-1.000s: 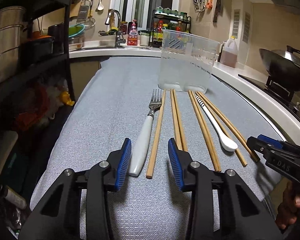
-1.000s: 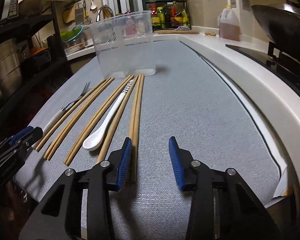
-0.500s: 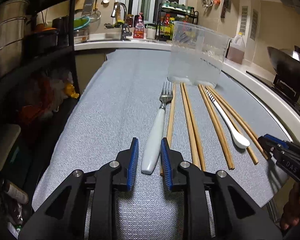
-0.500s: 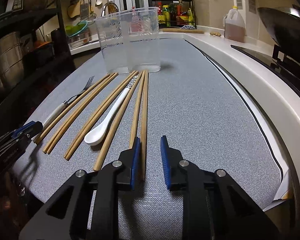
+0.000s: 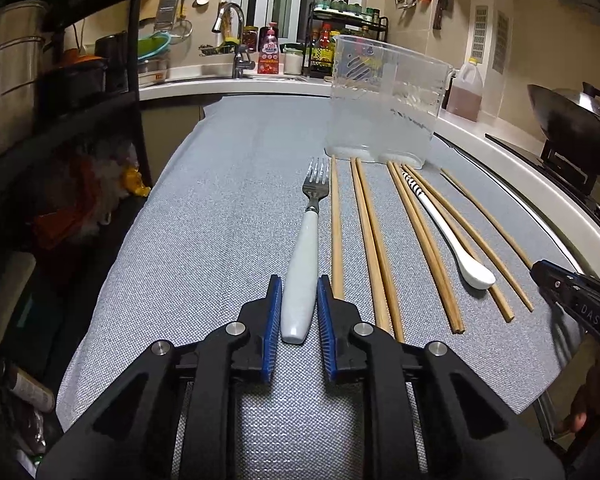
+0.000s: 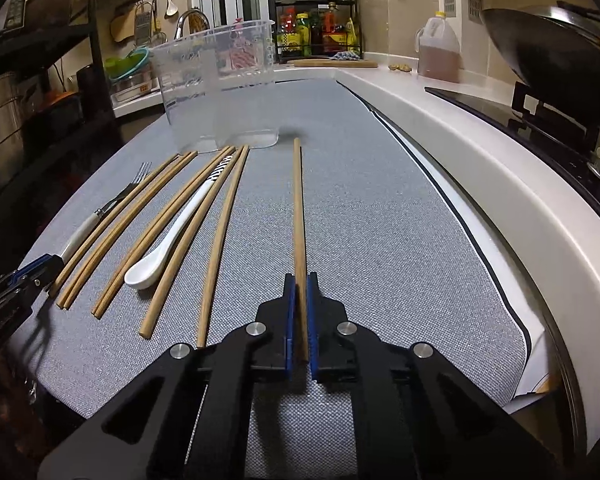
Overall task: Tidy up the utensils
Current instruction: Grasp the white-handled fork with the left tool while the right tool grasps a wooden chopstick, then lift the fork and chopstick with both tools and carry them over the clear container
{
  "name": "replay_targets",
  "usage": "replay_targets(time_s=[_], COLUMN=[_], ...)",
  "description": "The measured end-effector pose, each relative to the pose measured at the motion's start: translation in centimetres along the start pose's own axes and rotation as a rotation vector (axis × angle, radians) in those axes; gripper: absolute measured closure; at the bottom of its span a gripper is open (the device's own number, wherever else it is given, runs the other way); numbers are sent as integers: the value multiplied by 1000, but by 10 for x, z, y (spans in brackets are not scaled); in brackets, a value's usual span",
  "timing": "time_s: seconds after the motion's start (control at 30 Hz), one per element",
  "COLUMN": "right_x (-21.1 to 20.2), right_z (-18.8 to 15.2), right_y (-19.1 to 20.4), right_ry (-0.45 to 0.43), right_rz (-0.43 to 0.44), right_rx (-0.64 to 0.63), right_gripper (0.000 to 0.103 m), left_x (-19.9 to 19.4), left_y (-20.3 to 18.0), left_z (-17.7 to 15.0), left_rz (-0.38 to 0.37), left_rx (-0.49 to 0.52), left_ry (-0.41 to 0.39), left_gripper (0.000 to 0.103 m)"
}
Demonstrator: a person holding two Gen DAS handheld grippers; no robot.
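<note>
A fork (image 5: 305, 236) with a white handle and steel tines lies flat on the grey mat (image 5: 228, 208), tines toward the far edge, leftmost in the row. Right of it lie wooden chopsticks (image 5: 370, 240), roughly parallel, running from the mat's near edge to the clear plastic container (image 5: 384, 104), which stands upright toward the far edge. A white spoon (image 5: 452, 236) with a striped handle lies among them, bowl nearest. One chopstick (image 6: 299, 216) lies apart, nearest the right edge.

A white-handled fork (image 5: 300, 256), tan chopsticks (image 6: 219, 236) and a black-striped white spoon (image 5: 456, 236) lie on grey woven cloth (image 5: 220, 220).
</note>
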State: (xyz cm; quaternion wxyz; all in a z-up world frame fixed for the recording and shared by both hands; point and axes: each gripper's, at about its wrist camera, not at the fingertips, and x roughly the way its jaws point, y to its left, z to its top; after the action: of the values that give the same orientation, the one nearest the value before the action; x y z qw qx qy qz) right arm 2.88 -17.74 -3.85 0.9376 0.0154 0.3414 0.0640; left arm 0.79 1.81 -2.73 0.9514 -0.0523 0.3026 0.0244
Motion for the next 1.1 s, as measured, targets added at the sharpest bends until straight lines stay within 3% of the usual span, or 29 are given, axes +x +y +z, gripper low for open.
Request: replay_targets(time_s=[0.87, 1.1], right_x=[3, -25], right_z=[6, 21], right_y=[1, 4], right_ry=[6, -60], right_rz=[8, 9], right_rx=[-27, -28], right_gripper=[97, 97], left_x=[3, -10], left_y=[-7, -8], left_z=[9, 13], left_rz=[8, 3], left_rx=[38, 42], left_ry=[-24, -56], left_gripper=[85, 85])
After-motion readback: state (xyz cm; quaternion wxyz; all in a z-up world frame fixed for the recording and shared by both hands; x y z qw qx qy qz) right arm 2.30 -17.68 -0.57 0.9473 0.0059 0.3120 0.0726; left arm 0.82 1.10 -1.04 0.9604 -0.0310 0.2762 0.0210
